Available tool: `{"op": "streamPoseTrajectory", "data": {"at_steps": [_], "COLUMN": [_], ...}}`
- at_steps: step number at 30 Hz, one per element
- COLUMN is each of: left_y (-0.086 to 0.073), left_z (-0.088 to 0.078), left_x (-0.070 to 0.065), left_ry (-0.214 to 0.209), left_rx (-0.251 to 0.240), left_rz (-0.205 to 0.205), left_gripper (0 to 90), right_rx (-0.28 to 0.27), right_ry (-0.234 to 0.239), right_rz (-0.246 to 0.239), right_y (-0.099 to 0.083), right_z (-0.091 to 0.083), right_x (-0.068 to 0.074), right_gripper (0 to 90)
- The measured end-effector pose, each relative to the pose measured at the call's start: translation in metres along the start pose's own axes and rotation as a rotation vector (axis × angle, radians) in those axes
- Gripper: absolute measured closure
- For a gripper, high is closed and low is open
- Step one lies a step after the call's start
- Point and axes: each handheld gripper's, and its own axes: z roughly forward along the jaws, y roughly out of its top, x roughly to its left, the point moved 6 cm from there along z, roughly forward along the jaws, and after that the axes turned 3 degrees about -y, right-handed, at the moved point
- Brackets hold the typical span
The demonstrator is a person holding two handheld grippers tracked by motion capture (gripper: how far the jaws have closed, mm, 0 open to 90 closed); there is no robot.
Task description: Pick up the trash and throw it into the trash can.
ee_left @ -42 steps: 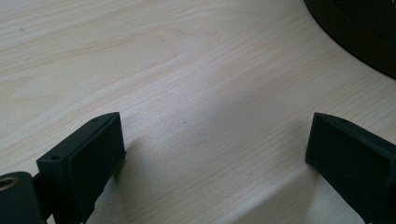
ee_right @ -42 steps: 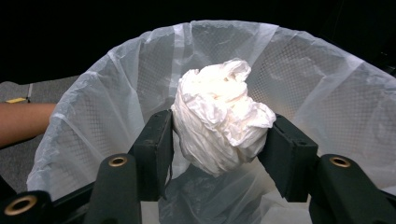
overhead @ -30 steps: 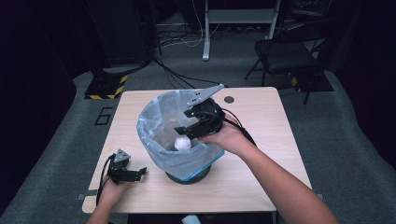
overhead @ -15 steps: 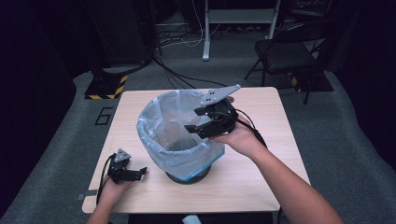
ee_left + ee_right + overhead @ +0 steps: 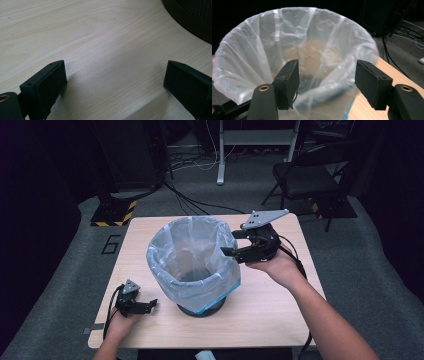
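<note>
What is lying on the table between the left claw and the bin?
Nothing: in the high view, only bare light wooden table lies between the left claw and the black bin with its translucent plastic liner.

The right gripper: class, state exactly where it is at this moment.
In the high view the right gripper is held above the table, jaws open, at the right side of the bag-lined bin's rim, its jaws pointing left over the bag's edge.

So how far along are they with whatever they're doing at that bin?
Looks nearly done: a second ago the right gripper held something white over the lined bin; now its jaws stand open and empty beside the rim, so the item was probably dropped in. The left gripper rests open on the table. Nothing else waits on the table, as far as shows.
</note>
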Motion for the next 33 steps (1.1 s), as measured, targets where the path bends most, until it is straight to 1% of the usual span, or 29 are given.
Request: {"op": "streamPoseTrajectory", "data": {"at_steps": [3, 5, 8, 11, 14, 17, 19, 20, 22, 23, 27, 29, 33], "left_y": [0.0, 0.0, 0.0, 0.0, 0.0, 0.0, 0.0, 0.0, 0.0, 0.0, 0.0, 0.0, 0.0], "left_z": [0.0, 0.0, 0.0, 0.0, 0.0, 0.0, 0.0, 0.0, 0.0, 0.0, 0.0, 0.0, 0.0], "left_x": [0.0, 0.0, 0.0, 0.0, 0.0, 0.0, 0.0, 0.0, 0.0, 0.0, 0.0, 0.0, 0.0], "left_ry": [0.0, 0.0, 0.002, 0.002, 0.0, 0.0, 0.0, 0.002, 0.002, 0.0, 0.001, 0.001, 0.002], "left_rx": [0.0, 0.0, 0.001, 0.001, 0.0, 0.0, 0.0, 0.0, 0.0, 0.0, 0.0, 0.0, 0.0], "left_rz": [0.0, 0.0, 0.004, 0.004, -0.001, -0.001, -0.001, 0.002, 0.001, -0.001, 0.001, 0.001, 0.001], "left_gripper": [4.1, 4.1, 4.1, 4.1, 4.1, 4.1, 4.1, 4.1, 4.1, 4.1, 4.1, 4.1, 4.1], "right_rx": [-0.011, -0.019, -0.02, -0.014, -0.01, -0.011, -0.013, -0.01, -0.004, 0.002, 0.005, 0.004, 0.006], "right_ry": [-0.027, -0.04, -0.062, -0.084, -0.111, -0.128, -0.139, -0.144, -0.159, -0.163, -0.174, -0.182, -0.187], "right_rz": [0.029, 0.03, 0.043, 0.061, 0.067, 0.079, 0.087, 0.092, 0.087, 0.095, 0.11, 0.11, 0.13], "right_y": [-0.006, -0.01, -0.018, -0.03, -0.041, -0.052, -0.059, -0.063, -0.071, -0.076, -0.093, -0.101, -0.115], "right_z": [-0.009, -0.014, -0.02, -0.024, -0.027, -0.029, -0.029, -0.029, -0.027, -0.026, -0.02, -0.016, -0.011], "right_x": [-0.008, -0.013, -0.02, -0.029, -0.035, -0.039, -0.042, -0.043, -0.045, -0.045, -0.049, -0.051, -0.051], "right_gripper": [36.0, 36.5, 36.6, 36.6, 37.4, 38.0, 38.2, 38.2, 38.2, 38.2, 38.3, 38.3, 38.8]}}
